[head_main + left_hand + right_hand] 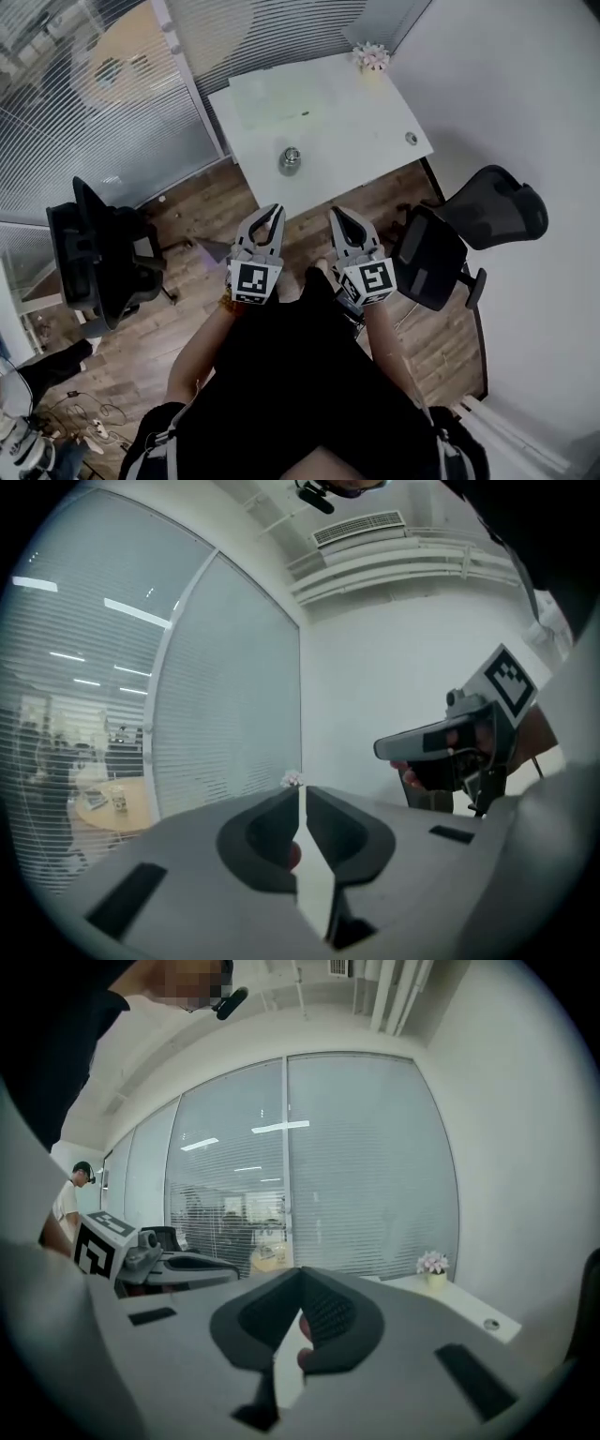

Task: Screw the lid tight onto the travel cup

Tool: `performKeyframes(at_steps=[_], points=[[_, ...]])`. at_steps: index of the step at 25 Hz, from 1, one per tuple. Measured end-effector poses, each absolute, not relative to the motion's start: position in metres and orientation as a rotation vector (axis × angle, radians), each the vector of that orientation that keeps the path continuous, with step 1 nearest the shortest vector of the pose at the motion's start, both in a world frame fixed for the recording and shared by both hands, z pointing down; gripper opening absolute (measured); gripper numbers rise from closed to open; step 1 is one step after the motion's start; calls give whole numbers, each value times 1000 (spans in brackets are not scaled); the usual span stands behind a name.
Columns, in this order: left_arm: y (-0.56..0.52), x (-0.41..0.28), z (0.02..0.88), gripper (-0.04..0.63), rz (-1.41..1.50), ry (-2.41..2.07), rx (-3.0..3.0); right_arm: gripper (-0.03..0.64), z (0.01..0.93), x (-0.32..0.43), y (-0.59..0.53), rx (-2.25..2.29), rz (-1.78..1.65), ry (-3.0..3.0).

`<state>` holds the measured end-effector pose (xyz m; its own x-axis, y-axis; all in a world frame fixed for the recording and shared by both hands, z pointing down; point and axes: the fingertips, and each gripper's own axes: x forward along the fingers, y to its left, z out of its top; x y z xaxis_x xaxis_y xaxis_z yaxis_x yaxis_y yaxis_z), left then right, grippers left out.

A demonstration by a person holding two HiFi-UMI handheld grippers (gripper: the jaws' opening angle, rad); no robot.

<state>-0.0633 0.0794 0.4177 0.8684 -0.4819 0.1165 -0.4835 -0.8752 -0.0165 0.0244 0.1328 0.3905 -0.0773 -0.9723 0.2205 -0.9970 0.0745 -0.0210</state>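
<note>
The travel cup [292, 161], a small metallic cylinder seen from above, stands near the front edge of the white table [347, 122]. Whether its lid sits on it I cannot tell from here. Both grippers hang in front of the person's body, short of the table and over the wooden floor. My left gripper [273, 215] is shut with nothing in it, and in its own view the jaws [301, 791] meet at the tips. My right gripper [337, 217] is also shut and empty, its jaws [302, 1275] closed together. The cup shows in neither gripper view.
A small flower pot [372, 56] stands at the table's far corner, and a round cable grommet [411, 139] lies near its right edge. Black office chairs stand left [103, 253] and right [469, 230]. Glass walls with blinds run along the left; a person [70, 1199] stands behind them.
</note>
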Motion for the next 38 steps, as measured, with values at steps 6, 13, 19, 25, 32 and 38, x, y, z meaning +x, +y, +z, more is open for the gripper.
performKeyframes(at_steps=[6, 13, 19, 25, 32, 38], points=[[39, -22, 452, 29, 347, -946, 2916, -6, 407, 77, 75, 1799, 295, -2340], [-21, 21, 450, 29, 398, -1328, 2756, -6, 409, 126, 0, 1396, 260, -2553], [-30, 22, 461, 29, 405, -1502, 2592, -6, 423, 133, -34, 1169, 265, -2622], [-44, 23, 486, 31, 309, -1349, 2670, -6, 433, 115, -71, 1150, 270, -2567], [-72, 14, 516, 118, 356, -1155, 2762, -6, 437, 91, -99, 1100, 297, -2554], [-79, 35, 552, 233, 480, -1054, 2799, -5, 473, 95, -111, 964, 332, -2518]])
